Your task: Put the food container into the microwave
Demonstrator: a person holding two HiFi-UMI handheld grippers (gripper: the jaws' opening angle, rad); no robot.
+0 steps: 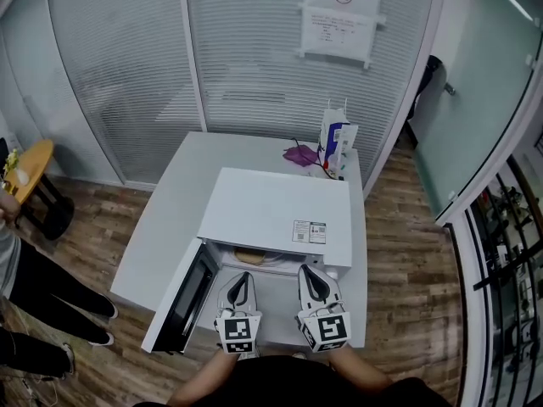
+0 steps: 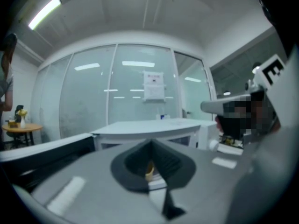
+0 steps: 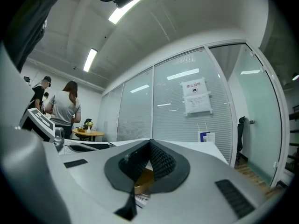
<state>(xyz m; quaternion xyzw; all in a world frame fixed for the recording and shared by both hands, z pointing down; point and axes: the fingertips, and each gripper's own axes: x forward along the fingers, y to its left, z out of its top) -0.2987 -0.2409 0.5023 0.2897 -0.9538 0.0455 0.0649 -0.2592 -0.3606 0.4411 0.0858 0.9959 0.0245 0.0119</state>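
Observation:
In the head view a white microwave (image 1: 280,214) stands on a white table (image 1: 165,219), its dark door (image 1: 188,299) swung open to the left. Inside the cavity lies the food container (image 1: 253,257), tan and only partly visible under the top. Both grippers hover just in front of the opening. My left gripper (image 1: 241,278) and my right gripper (image 1: 310,271) point into it, each with its jaws closed tip to tip and nothing held. A sliver of the yellowish container (image 2: 149,171) shows below the left gripper (image 2: 151,143), and more of the container (image 3: 142,181) shows below the right gripper (image 3: 150,143).
Behind the microwave stand a white and blue paper bag (image 1: 337,147) and a purple object (image 1: 299,153). A frosted glass wall with a posted notice (image 1: 339,11) closes the back. A person's legs (image 1: 34,291) and a small yellow round table (image 1: 30,168) are at the left.

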